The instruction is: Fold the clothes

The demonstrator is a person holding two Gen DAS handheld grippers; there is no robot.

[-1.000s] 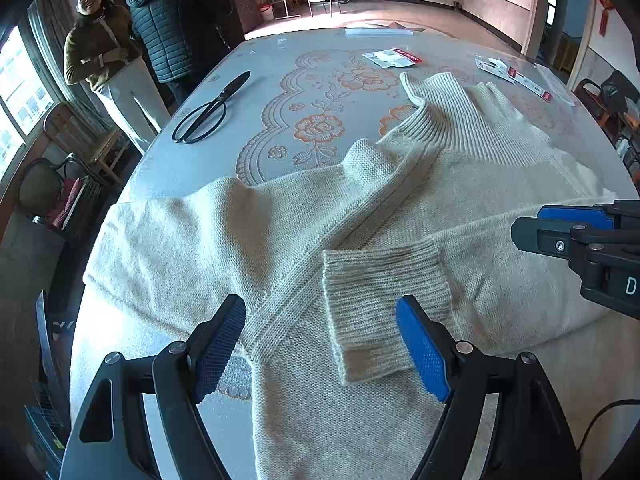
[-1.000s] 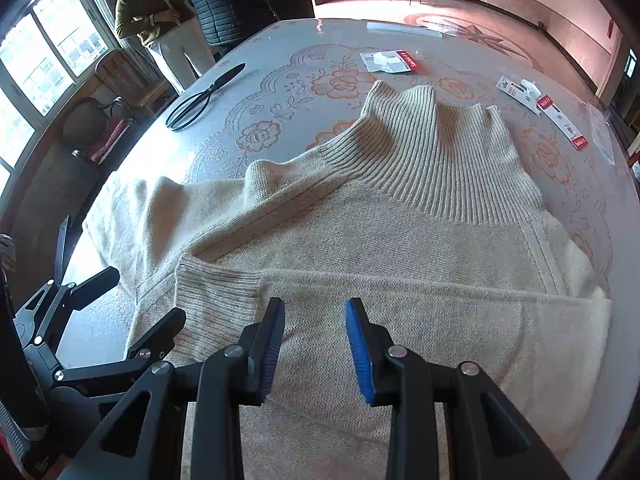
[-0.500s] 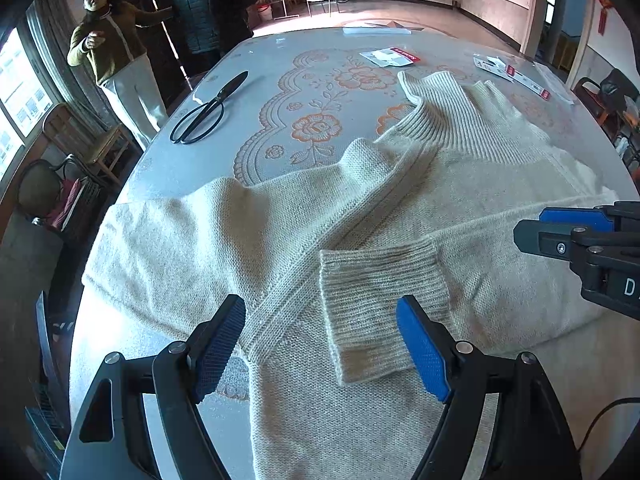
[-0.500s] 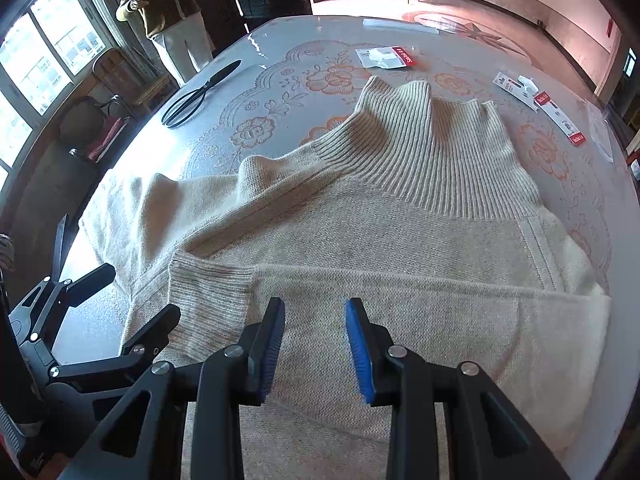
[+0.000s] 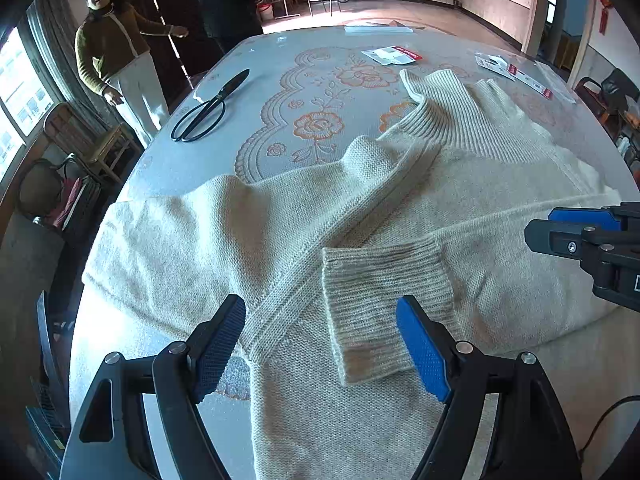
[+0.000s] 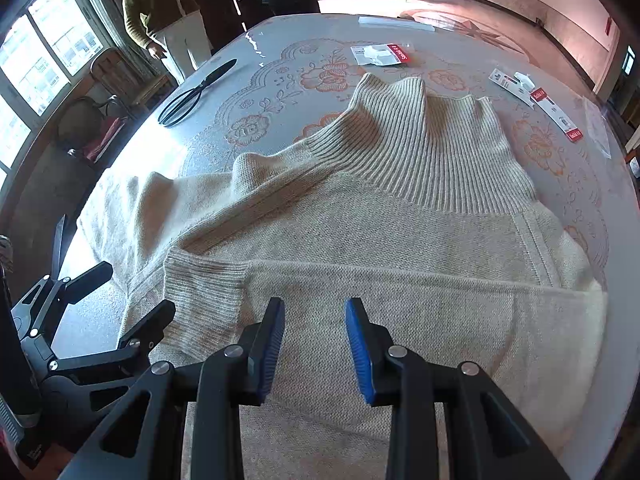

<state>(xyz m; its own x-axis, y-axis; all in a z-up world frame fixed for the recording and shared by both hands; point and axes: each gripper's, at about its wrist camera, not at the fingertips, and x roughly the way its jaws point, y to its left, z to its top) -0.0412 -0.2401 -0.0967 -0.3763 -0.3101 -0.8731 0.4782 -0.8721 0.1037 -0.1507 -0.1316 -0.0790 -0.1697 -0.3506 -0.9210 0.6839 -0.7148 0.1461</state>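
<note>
Floral-patterned tabletop [image 5: 280, 92] carries a cream knit sweater [image 5: 400, 208] spread across its near half, ribbed collar toward the far side and one sleeve folded over the body, its ribbed cuff [image 5: 380, 304] near-centre. Left gripper [image 5: 320, 348] hovers with fingers spread wide around that cuff; right gripper [image 6: 314, 344] has fingers parted over the sleeve, holding nothing. Black scissors [image 5: 208, 110] lie far left. Red-and-white packets [image 5: 394, 55] lie beyond the collar, print unreadable.
</note>
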